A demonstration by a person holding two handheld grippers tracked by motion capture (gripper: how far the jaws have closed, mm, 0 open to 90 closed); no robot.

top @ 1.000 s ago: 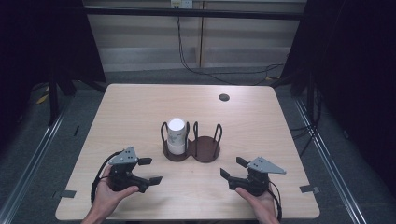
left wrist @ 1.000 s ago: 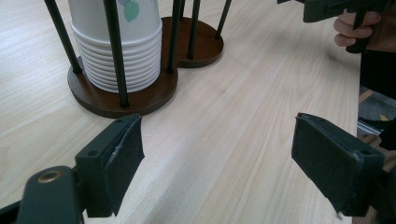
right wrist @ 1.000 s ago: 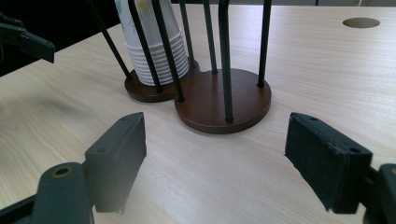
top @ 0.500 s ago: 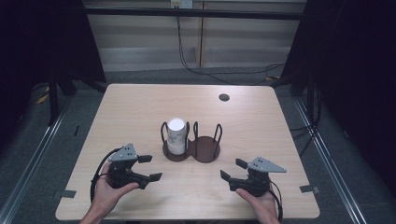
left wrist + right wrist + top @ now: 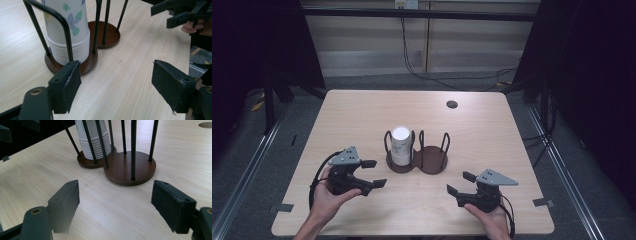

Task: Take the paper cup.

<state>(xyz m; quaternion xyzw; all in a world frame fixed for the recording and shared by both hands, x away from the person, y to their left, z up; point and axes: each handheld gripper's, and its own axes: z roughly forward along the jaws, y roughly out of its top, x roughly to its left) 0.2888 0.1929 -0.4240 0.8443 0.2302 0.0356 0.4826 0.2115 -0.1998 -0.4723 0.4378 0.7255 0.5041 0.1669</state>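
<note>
White paper cups (image 5: 401,145) sit stacked in the holder (image 5: 417,161)'s left ring; my left gripper (image 5: 371,174) has lifted, both pairs of jaws narrowing, spread and empty, before any grab.

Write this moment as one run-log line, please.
left tool: open, closing, empty | right tool: open, empty | paper cup stack: in holder's left ring | right ring: empty

White cups (image 5: 67,32) with blue-green flowers, dark brown holder (image 5: 432,162), pale wood table (image 5: 492,140), black tongs (image 5: 369,173).
</note>
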